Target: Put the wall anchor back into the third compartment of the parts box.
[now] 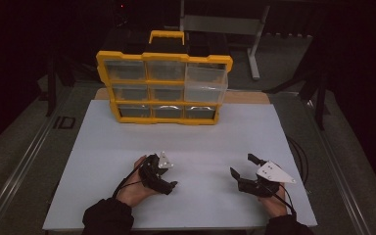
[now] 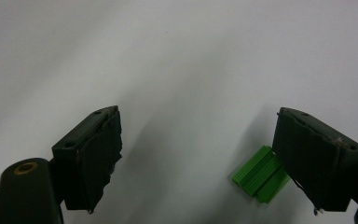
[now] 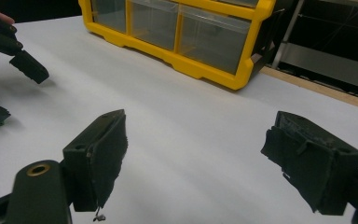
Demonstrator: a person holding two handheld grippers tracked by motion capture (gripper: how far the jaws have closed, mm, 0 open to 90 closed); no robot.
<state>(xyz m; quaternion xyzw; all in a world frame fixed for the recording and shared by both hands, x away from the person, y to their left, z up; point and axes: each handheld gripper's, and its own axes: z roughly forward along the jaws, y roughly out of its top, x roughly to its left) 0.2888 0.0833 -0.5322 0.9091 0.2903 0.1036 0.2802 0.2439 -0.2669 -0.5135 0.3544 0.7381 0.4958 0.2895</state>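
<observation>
The left gripper (image 1: 164,177), held in the person's left hand (image 1: 136,188), sits low over the white table sheet (image 1: 196,142) near the sheet's front-left area; its jaws stand spread, with a wide gap of bare sheet between them. In the left gripper view, a small green ribbed plastic block (image 2: 259,174) lies flat on the sheet, just inside one jaw and partly covered by it; whether that jaw touches the block cannot be told; the other jaw is well apart from it.

The right gripper (image 1: 242,169) rests near the sheet's front-right area, well apart from the left gripper; its jaws are likewise spread, and nothing lies between them.

A yellow-framed plastic organiser case with clear compartment fronts (image 1: 164,88) stands upright at the far edge of the sheet, its yellow carry handle (image 1: 166,36) on top; the case is well apart from both grippers.
</observation>
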